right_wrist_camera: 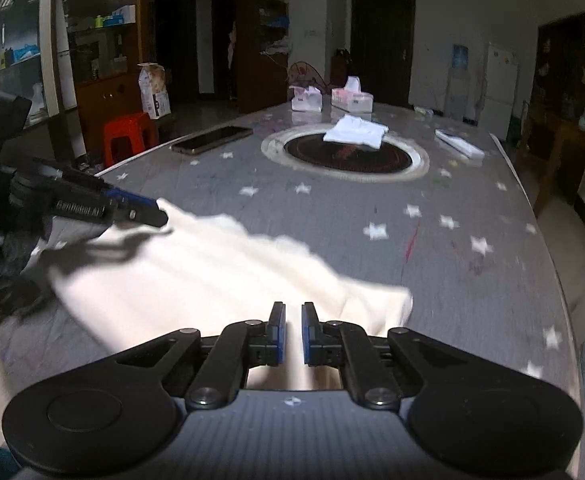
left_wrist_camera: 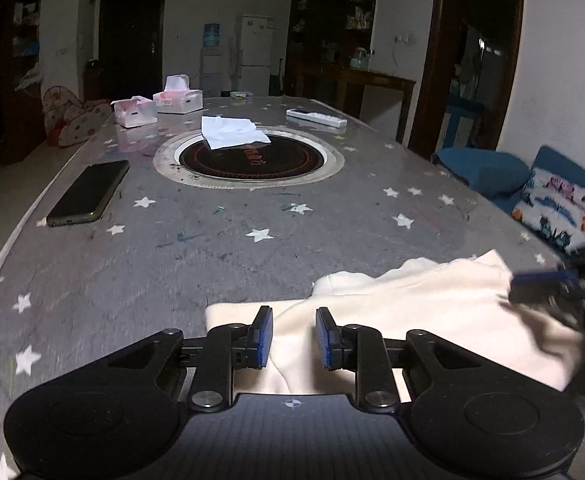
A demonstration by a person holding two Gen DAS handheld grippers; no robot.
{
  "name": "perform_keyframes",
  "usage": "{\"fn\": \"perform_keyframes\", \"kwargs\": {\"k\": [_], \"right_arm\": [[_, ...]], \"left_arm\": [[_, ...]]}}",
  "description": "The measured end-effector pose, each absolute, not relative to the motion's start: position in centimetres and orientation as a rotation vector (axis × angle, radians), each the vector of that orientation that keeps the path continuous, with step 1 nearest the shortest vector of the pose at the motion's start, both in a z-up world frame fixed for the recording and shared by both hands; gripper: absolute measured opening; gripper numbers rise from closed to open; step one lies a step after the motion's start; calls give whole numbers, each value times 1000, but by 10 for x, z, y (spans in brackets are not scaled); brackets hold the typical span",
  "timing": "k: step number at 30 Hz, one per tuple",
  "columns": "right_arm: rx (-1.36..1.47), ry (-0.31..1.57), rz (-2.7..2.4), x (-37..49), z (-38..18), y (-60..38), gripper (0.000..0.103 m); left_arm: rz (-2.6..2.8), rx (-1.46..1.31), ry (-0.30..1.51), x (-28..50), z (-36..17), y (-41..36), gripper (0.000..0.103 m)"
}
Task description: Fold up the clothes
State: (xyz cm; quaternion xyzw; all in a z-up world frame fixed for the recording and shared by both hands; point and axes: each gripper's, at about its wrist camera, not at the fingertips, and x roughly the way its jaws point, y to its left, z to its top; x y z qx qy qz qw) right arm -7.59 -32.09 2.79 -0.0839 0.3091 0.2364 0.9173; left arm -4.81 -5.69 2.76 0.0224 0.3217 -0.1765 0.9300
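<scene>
Left wrist view has the cream garment (left_wrist_camera: 432, 312) lying bunched at the near edge of the star-patterned bench (left_wrist_camera: 212, 248), its cloth running between the left gripper (left_wrist_camera: 294, 338) pads, which stand apart (not pinching, as far as I can see). From the right wrist view, the right gripper (right_wrist_camera: 293, 334) is nearly shut over the other end, a narrow gap showing; whether it bites cloth I cannot tell. Probably both ends are being taken up to make a fold
</scene>
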Motion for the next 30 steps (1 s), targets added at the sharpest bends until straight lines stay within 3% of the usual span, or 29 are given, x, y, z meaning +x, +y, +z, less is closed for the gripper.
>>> {"fn": "perform_keyframes", "kwargs": {"k": [19,30], "right_arm": [[-206,693,507,-18,19,-284,7],[-291,611,656,-85,42,-284,10]], "left_arm": [[-386,118,698,-29,25,-82,27],[-486,87,599,-89,46,-57,24]]}}
